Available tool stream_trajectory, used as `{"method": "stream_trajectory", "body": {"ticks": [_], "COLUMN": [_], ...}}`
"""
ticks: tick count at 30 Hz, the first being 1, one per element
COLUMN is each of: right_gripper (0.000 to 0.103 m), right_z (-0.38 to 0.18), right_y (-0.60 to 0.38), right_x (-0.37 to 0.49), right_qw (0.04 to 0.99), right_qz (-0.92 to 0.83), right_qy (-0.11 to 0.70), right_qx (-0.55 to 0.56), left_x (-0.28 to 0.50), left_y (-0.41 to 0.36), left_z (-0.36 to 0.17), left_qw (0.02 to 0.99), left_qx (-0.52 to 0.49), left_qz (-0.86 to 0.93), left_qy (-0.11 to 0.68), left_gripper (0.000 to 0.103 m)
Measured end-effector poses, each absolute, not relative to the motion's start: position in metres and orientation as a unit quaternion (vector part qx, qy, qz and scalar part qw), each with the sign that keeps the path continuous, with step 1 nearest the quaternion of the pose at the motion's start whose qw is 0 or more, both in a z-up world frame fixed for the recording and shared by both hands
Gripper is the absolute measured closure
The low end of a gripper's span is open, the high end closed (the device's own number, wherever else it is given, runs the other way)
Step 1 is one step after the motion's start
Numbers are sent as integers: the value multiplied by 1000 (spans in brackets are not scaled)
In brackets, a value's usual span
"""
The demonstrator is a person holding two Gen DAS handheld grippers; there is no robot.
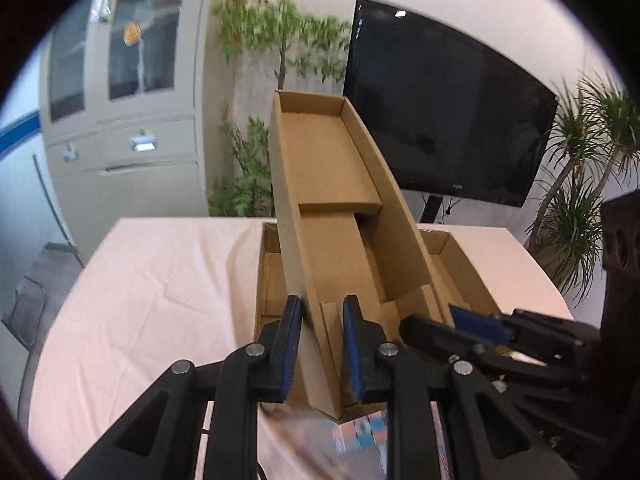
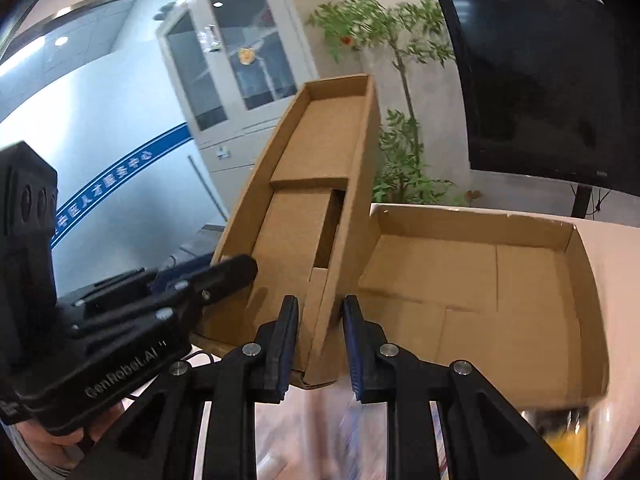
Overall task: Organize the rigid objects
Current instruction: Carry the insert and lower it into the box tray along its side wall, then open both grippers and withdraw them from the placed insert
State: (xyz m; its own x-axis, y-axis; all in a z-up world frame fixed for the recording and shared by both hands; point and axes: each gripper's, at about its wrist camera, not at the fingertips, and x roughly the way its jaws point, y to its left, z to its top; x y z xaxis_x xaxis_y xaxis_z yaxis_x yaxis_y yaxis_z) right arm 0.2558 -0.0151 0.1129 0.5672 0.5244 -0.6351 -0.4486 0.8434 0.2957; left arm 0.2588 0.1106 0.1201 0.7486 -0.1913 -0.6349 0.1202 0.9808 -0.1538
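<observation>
Only the left wrist view showed the pink-clothed counter (image 1: 160, 280). The left gripper (image 1: 322, 344) pinched the narrow cardboard tray's (image 1: 332, 184) left wall, the right gripper (image 2: 320, 344) its right wall. Raised and tilted, it held only cardboard inserts. The large open box (image 2: 480, 280) behind lay empty.

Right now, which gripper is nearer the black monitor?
Right. The right gripper clamps the cardboard tray on its wall facing the monitor; the left gripper clamps the opposite wall.
</observation>
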Motion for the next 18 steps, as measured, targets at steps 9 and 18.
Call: {"method": "stream_trajectory", "body": {"ticks": [9,18], "right_gripper": [82,80], "right_z": [33,-41], "right_y": [1,21], "right_x": [406,462], "right_qw": [817,727], "right_qz": [240,256], "right_qy": [520,627], "right_qx": [64,114], "left_x": [352,358], "left_y": [113,124], "left_z": [5,-29], "left_qw": [874,863], "left_qx": [-56,-40], "left_qz": [-89,-51], "left_qy": [475,501], "left_gripper": [83,85]}}
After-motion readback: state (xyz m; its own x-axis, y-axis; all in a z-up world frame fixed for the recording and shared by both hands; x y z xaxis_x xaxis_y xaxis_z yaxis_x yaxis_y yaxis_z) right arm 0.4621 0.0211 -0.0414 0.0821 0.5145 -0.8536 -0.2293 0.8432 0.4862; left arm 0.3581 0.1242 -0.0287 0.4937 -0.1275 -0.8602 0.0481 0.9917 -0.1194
